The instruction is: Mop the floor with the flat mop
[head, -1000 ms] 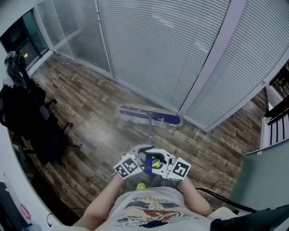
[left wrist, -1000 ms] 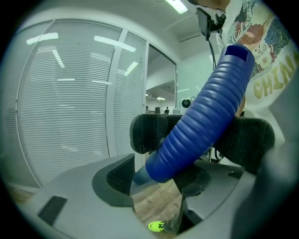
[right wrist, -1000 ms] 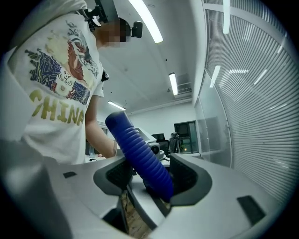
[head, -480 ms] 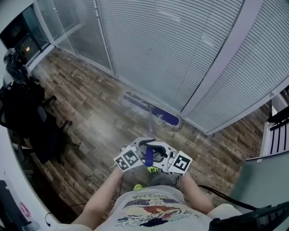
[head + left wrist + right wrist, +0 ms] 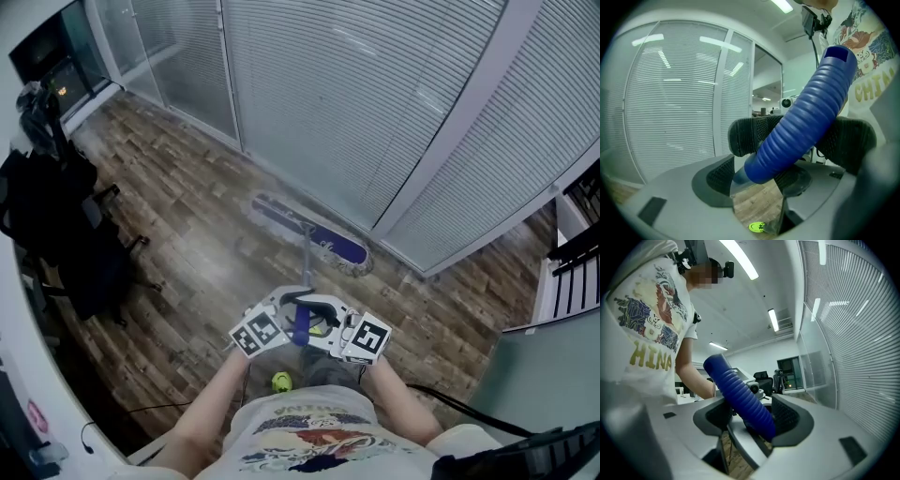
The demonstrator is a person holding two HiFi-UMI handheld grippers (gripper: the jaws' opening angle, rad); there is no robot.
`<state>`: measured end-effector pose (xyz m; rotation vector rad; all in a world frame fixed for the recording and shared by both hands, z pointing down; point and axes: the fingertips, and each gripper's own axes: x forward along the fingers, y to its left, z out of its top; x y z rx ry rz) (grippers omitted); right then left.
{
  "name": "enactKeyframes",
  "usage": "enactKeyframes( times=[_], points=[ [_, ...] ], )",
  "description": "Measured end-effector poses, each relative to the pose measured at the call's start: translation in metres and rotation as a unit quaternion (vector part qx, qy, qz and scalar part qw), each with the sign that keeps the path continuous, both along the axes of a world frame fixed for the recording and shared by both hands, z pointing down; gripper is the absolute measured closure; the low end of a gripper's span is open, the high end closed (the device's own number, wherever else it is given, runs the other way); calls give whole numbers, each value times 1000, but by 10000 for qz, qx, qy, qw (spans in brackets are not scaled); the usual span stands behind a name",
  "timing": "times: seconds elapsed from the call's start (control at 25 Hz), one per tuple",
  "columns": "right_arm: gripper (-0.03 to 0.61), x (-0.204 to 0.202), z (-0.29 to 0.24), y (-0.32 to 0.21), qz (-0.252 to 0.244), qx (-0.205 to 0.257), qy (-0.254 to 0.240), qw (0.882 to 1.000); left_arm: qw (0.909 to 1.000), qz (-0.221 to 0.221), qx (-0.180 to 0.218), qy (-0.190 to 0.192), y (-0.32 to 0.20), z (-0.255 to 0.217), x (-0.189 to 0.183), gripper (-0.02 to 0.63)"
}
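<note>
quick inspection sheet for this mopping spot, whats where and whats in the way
surface: wood-look floor, pale sheen near the mop.
job's things: flat mop head lying on the floor beside the blinds; pole runs up to the blue grip.
clutter: small yellow-green thing by the person; black chair with bags at left.
grippers: left gripper and right gripper both clamped on the blue grip.
cables: black cable lower left; another lower right.
surroundings: glass walls with blinds.

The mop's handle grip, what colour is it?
The grip is blue, with ridges all along; the left gripper view shows it best.
</note>
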<state>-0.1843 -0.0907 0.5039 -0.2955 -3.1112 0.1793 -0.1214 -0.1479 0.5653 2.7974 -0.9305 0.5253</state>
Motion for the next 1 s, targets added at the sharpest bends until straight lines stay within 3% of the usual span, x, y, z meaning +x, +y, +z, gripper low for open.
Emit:
enactKeyframes(
  times=[0.4, 0.84, 1.0],
  points=[
    [335, 11, 5, 197, -389, 138, -129, 9991, 9994, -343, -93, 8, 194, 7, 8, 394],
    [333, 113, -4, 327, -918, 229, -399, 9947, 9952, -949, -158, -184, 318, 3, 99, 394],
    [331, 145, 5, 376, -1218, 331, -167, 9919, 9921, -1218, -222, -212, 366, 5, 124, 394]
  ],
)
